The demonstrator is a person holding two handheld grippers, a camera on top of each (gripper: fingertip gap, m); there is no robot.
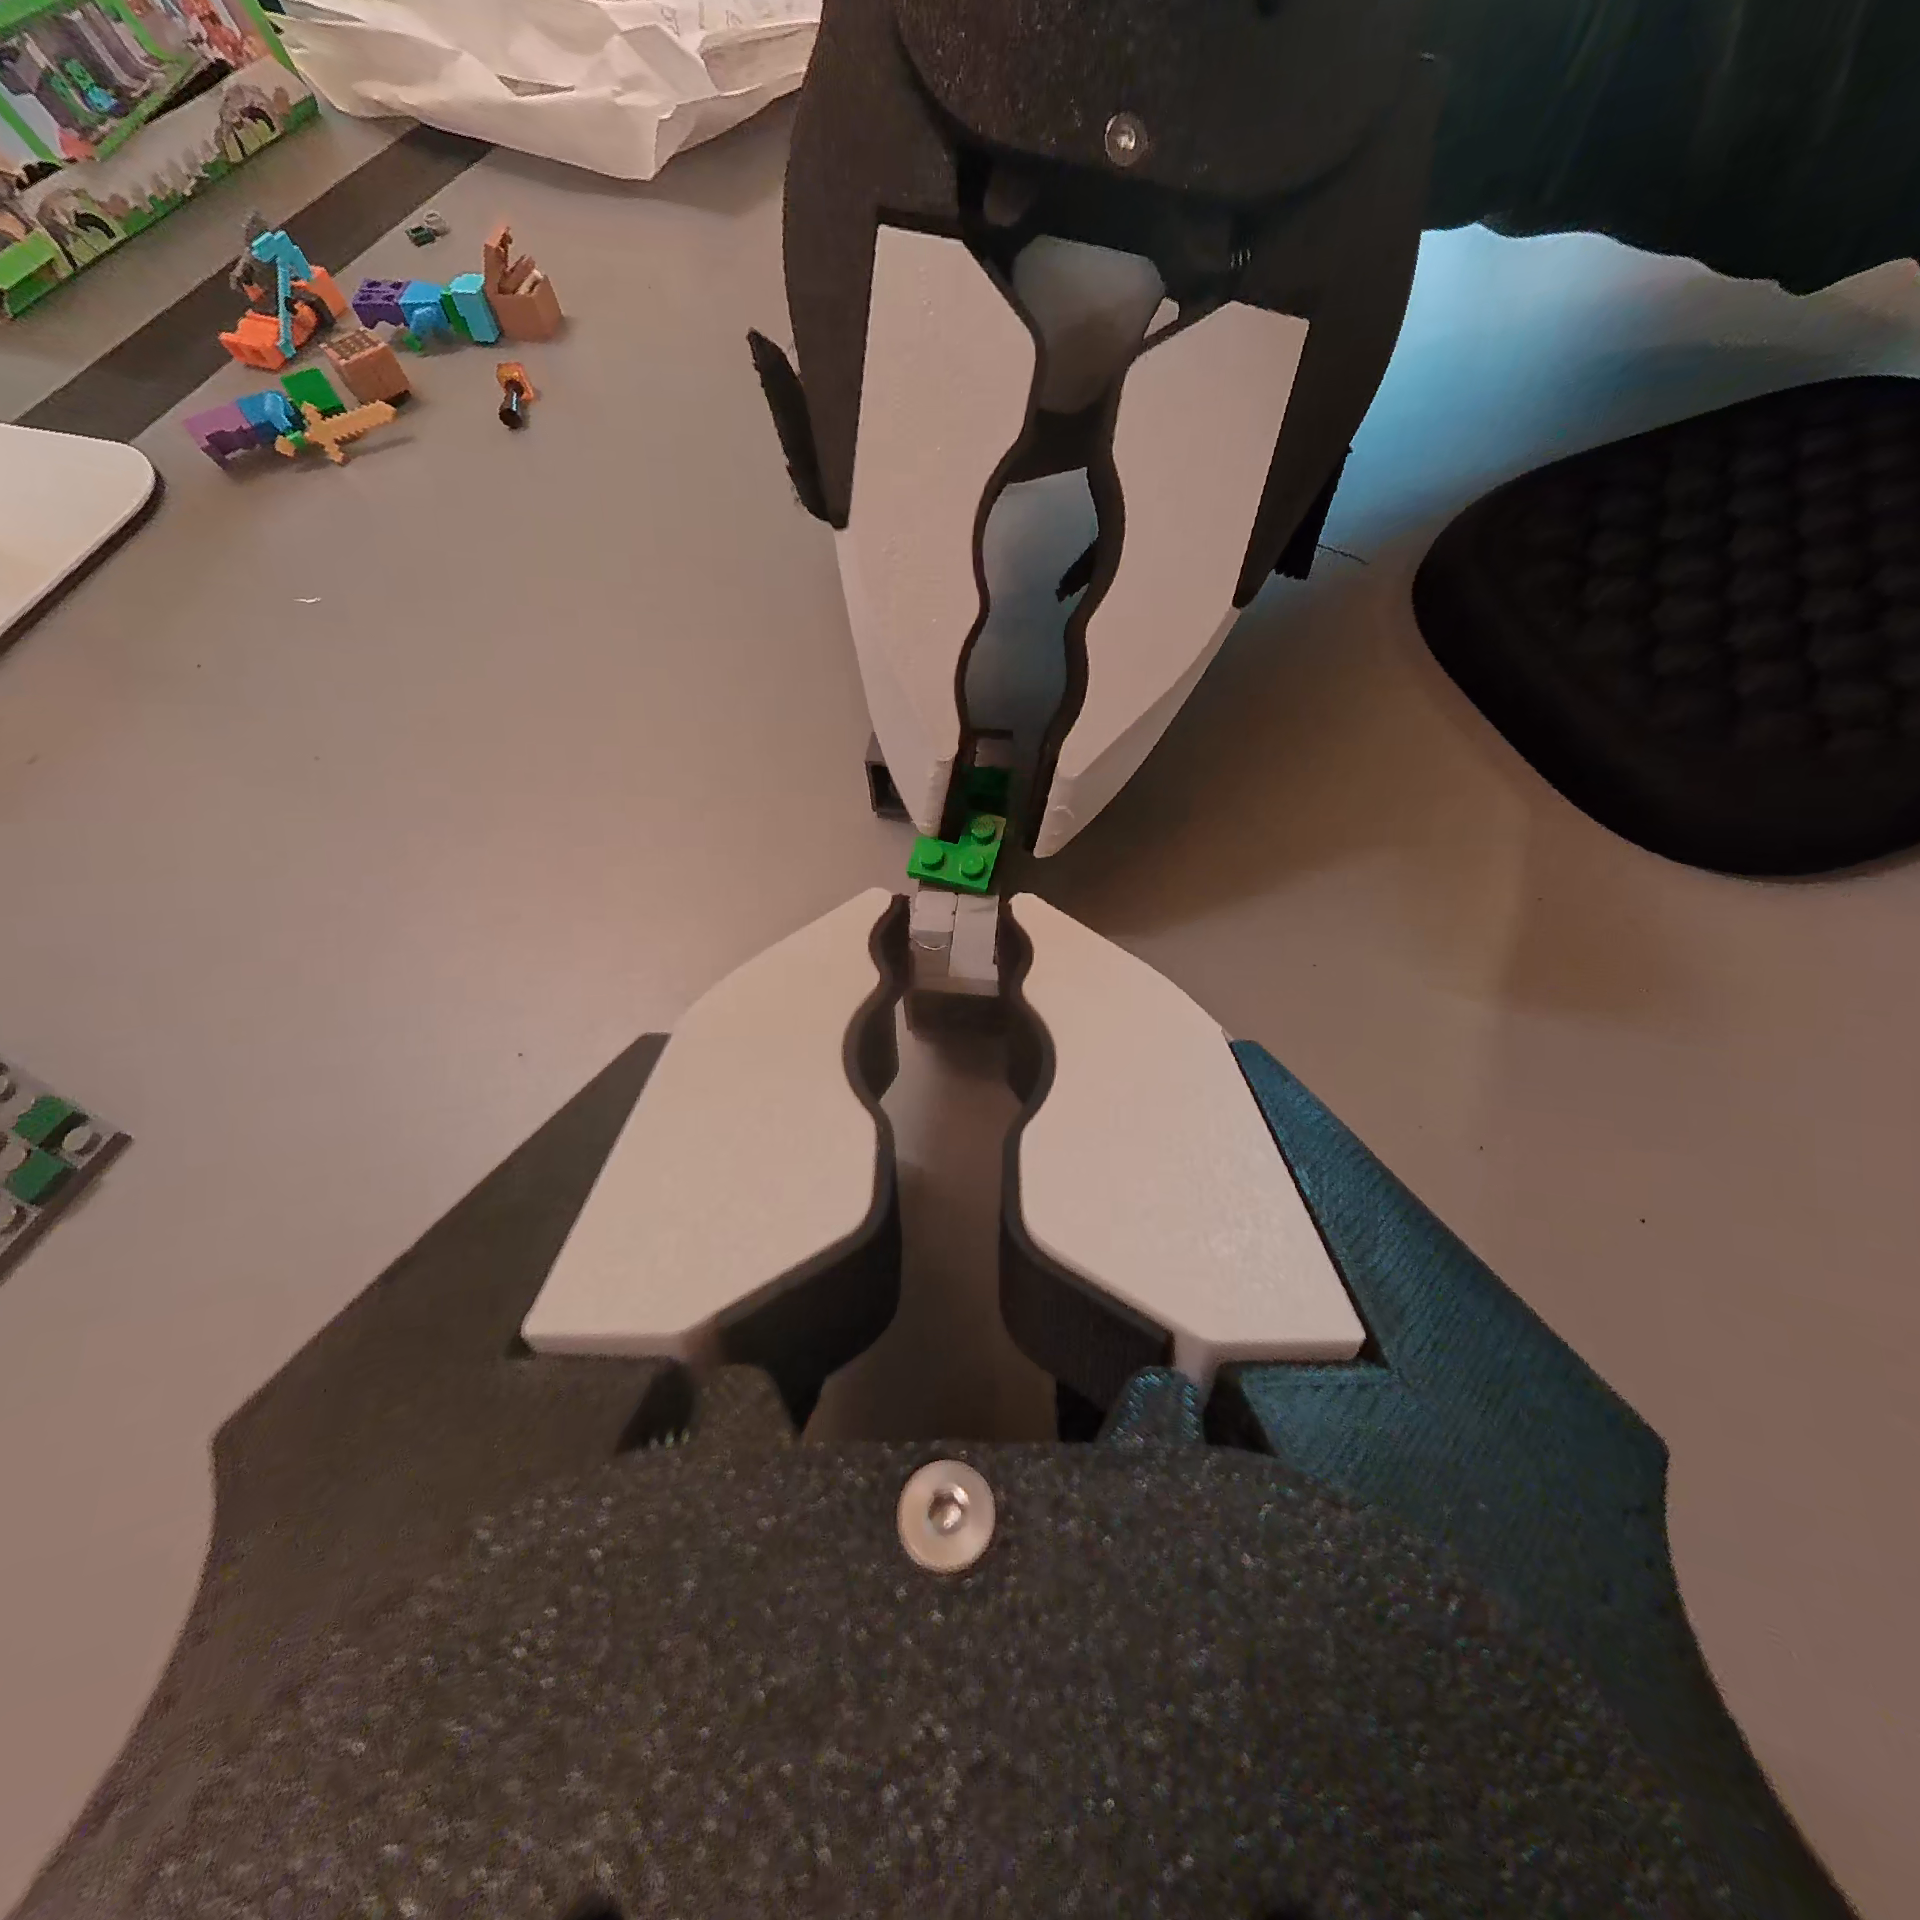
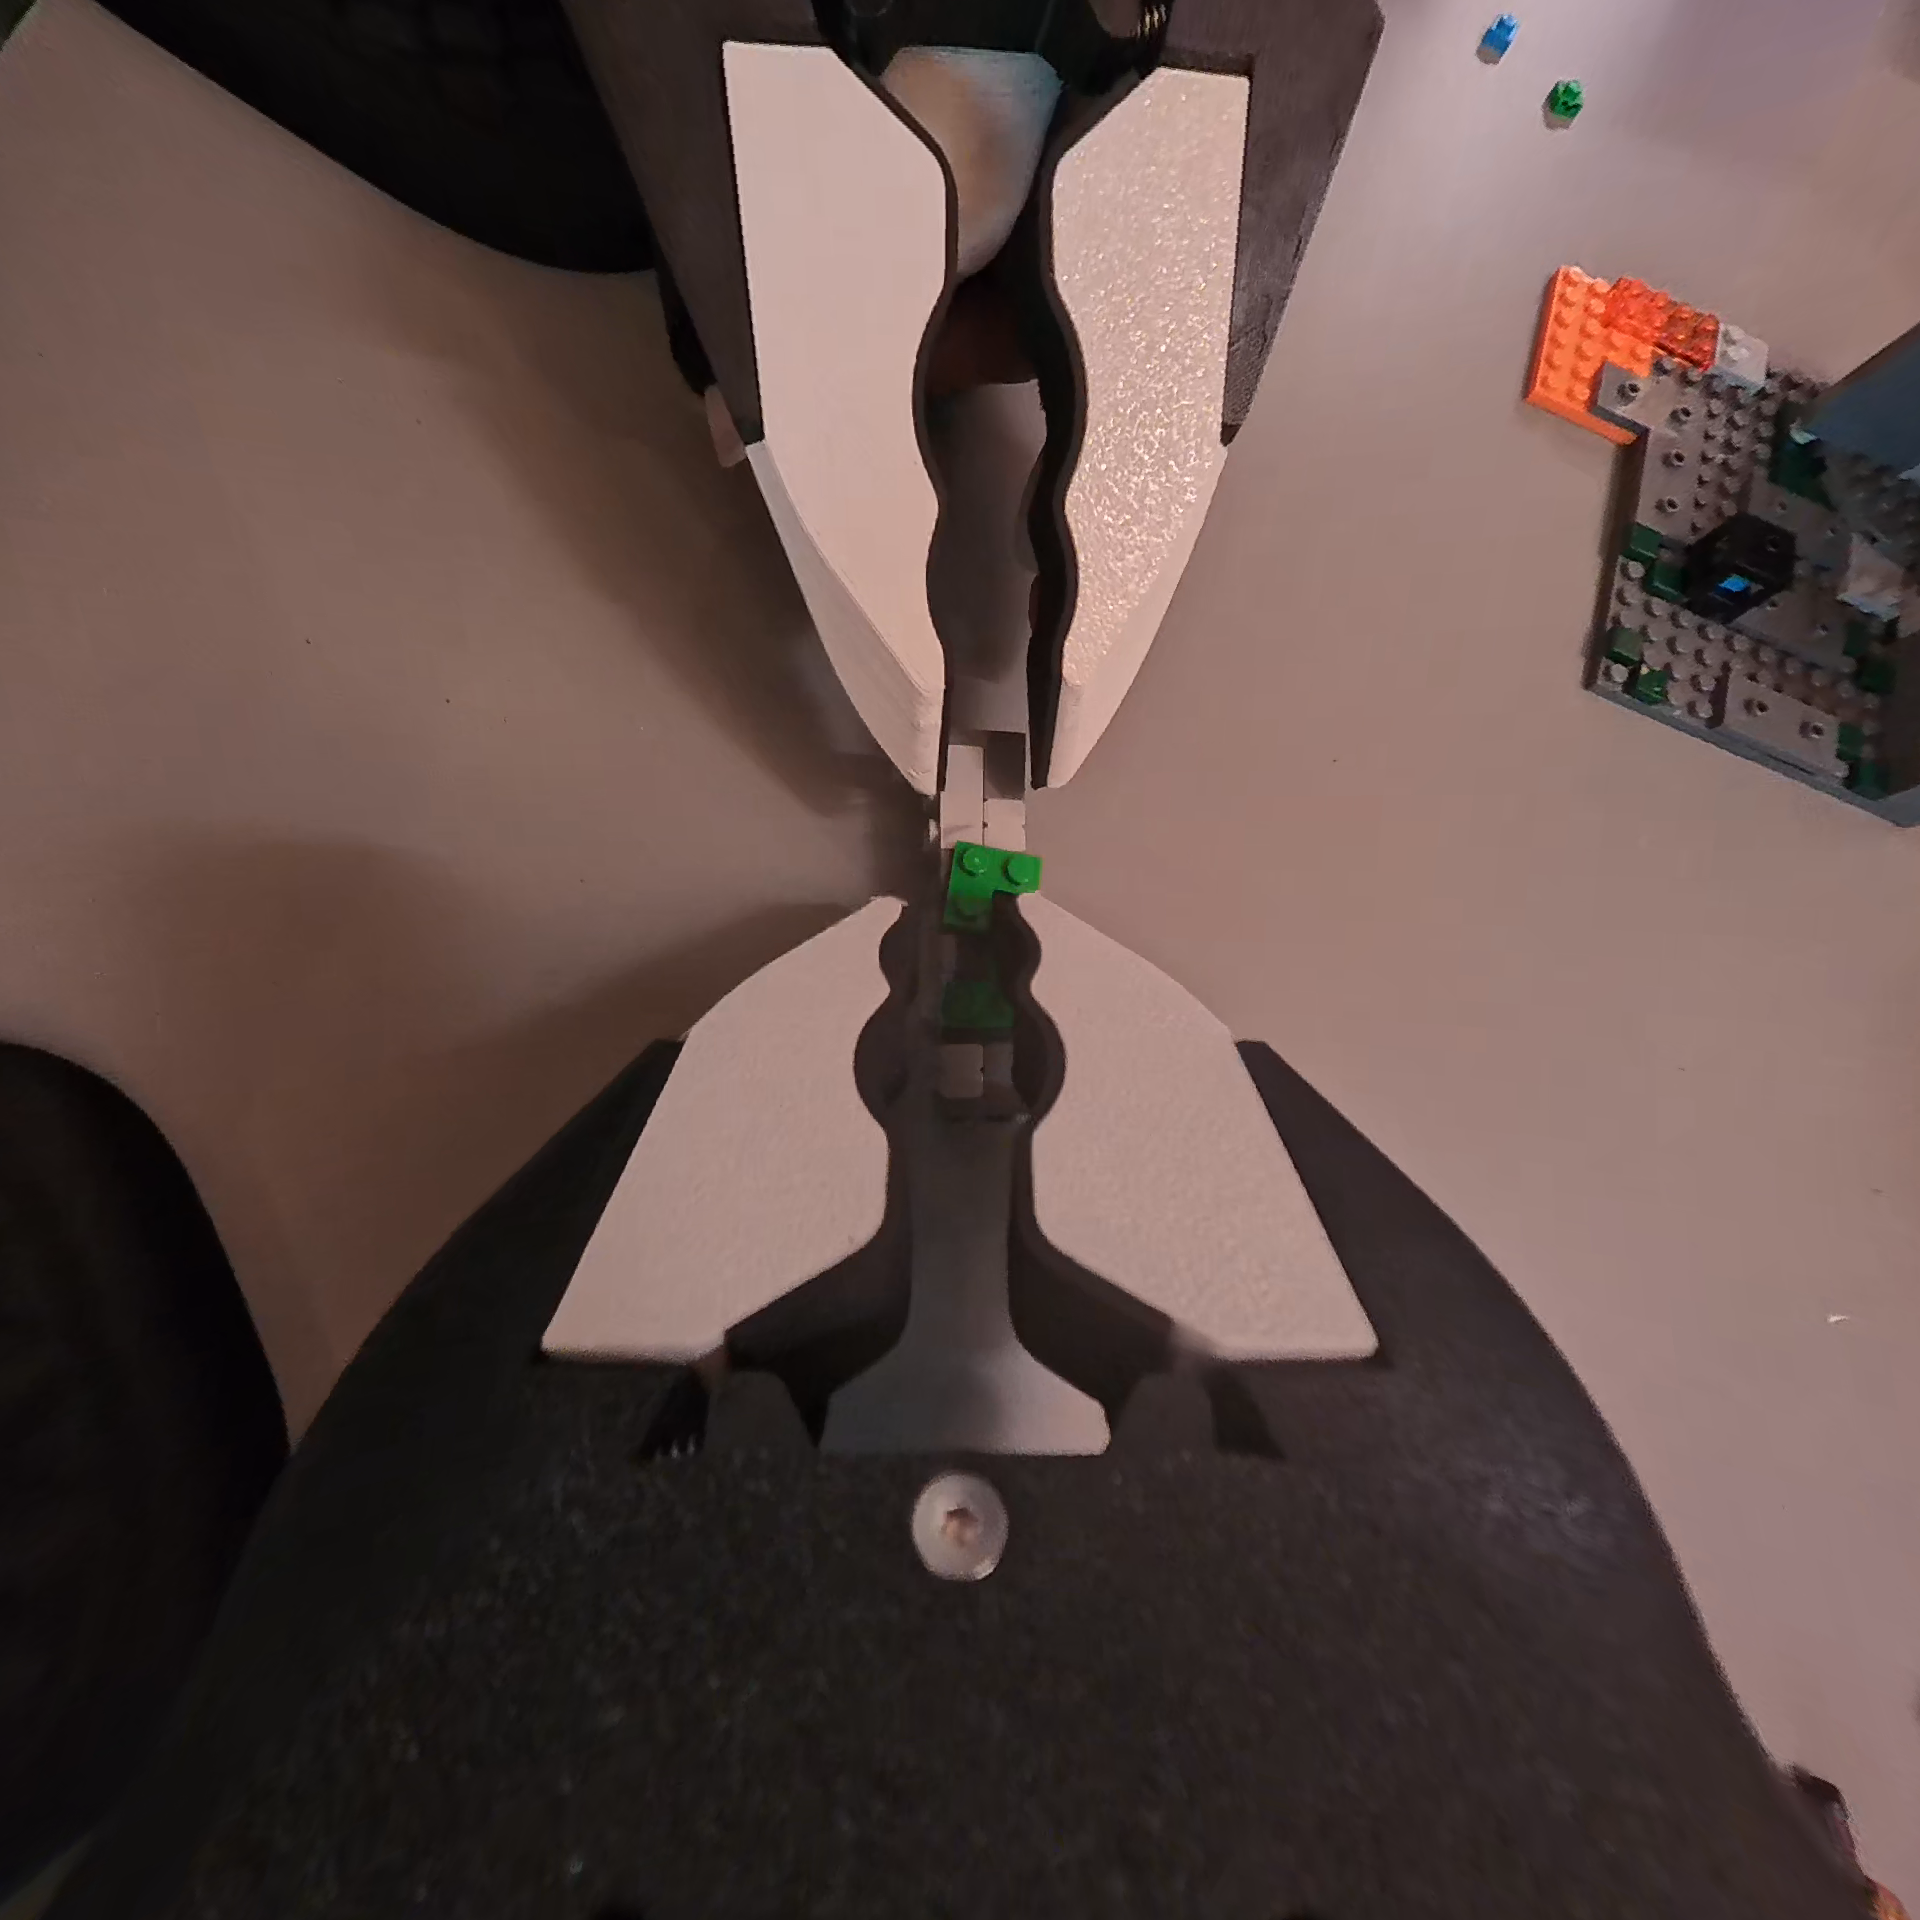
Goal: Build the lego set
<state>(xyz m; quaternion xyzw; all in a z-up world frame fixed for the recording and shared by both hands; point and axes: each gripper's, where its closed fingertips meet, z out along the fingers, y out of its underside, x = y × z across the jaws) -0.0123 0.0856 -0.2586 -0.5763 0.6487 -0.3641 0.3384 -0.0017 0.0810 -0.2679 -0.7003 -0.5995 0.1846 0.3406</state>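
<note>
Left gripper (image 1: 951, 914) pinching grey stack (image 1: 954, 951), right gripper (image 2: 971, 914) pinching green plate (image 2: 987, 873); tips nearly touching; align studs, press squarely

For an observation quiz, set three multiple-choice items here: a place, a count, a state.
1. Where is the green corner plate? A on the orange plate; B between the left hand-held gripper and right hand-held gripper; C on the box.
2. How many studs does it show? A one; B three; C six.
3. The left hand-held gripper is: A wide open; B lying flat; C shut on grey bricks.
B, the tips meet around it; B, three studs face up; C, its fingers press the bricks.
</note>
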